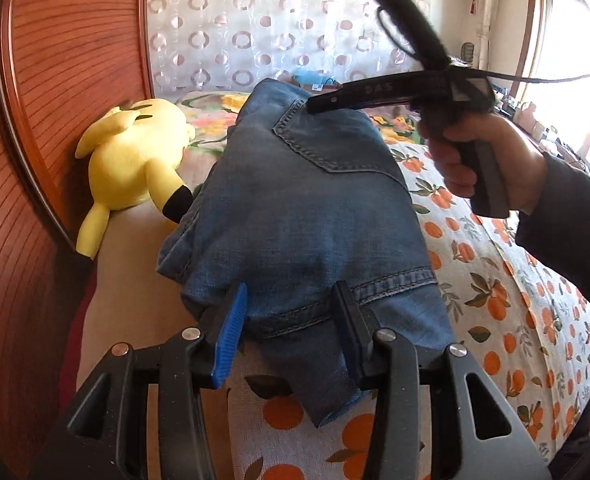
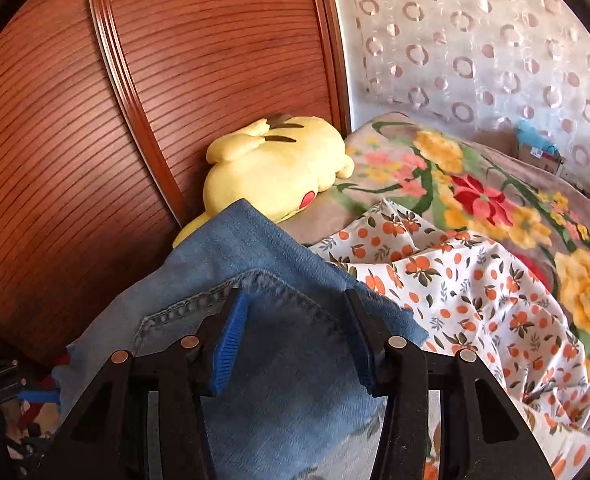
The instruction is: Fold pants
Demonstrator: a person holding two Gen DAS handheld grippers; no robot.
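With both my left tongs (image 1: 291,322) and right tongs (image 2: 295,336) apart over the folded pants (image 1: 303,208), I should press the fold flat evenly.

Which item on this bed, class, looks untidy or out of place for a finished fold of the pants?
The jeans are not squared up: along the near edge, layers stick out unevenly, with one corner poking past the rest. The yellow plush toy lies tipped over against the wooden headboard.
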